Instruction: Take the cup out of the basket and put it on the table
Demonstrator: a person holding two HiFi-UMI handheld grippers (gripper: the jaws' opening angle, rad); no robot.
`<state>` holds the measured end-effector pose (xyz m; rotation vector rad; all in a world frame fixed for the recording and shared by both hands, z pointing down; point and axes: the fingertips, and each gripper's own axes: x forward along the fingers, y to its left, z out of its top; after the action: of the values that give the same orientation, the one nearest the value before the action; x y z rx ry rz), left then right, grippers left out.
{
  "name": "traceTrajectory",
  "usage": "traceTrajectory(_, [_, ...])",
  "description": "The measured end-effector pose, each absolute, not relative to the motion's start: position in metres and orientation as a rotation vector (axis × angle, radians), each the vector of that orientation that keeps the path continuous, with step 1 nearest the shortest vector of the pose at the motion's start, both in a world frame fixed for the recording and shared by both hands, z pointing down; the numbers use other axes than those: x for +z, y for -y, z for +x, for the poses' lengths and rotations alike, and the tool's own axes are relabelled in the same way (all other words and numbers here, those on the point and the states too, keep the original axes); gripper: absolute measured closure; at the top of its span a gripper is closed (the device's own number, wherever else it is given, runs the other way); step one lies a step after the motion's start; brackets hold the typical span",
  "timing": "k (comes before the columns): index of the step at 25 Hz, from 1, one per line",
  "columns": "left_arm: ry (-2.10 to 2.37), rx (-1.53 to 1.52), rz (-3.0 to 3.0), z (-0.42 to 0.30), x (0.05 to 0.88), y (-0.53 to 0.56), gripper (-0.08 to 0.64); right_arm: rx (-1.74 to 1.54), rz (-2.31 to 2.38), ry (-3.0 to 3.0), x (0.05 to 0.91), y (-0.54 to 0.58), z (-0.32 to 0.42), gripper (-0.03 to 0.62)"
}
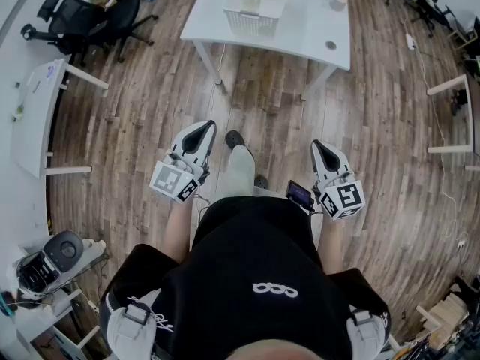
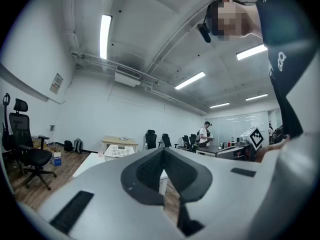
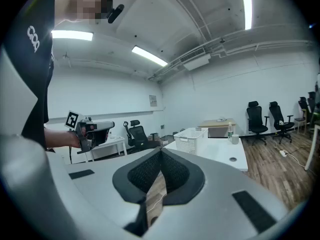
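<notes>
Black pads of my left gripper (image 1: 204, 128) and right gripper (image 1: 319, 147) meet on nothing. Well ahead, the white basket (image 1: 244, 22) sits on the table (image 1: 300, 32). I cannot make out its cup, so I judge the whole task is still left to do.

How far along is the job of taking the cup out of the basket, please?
Done: nothing yet. In hand: nothing; the left gripper and right gripper hang over the floor, jaws together and empty. Left: walk to the white table, reach into the basket on it, lift the cup (not discernible here) out and set it on the tabletop.
</notes>
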<state>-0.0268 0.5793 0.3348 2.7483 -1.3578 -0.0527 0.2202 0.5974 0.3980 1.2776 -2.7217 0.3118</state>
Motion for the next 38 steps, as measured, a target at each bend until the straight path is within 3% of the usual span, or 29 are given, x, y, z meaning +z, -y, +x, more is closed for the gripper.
traceTrajectory(17, [1.322, -0.037, 2.743, -0.024, 0.34, -0.546, 0.551, 0.348, 1.305, 2.71, 0.405, -0.566, 0.22, 0.568])
traceTrajectory(38, [1.262, -0.1, 2.781, -0.054, 0.318, -0.323, 0.551, 0.297, 1.279, 2.672, 0.381, -0.334, 0.174, 0.568])
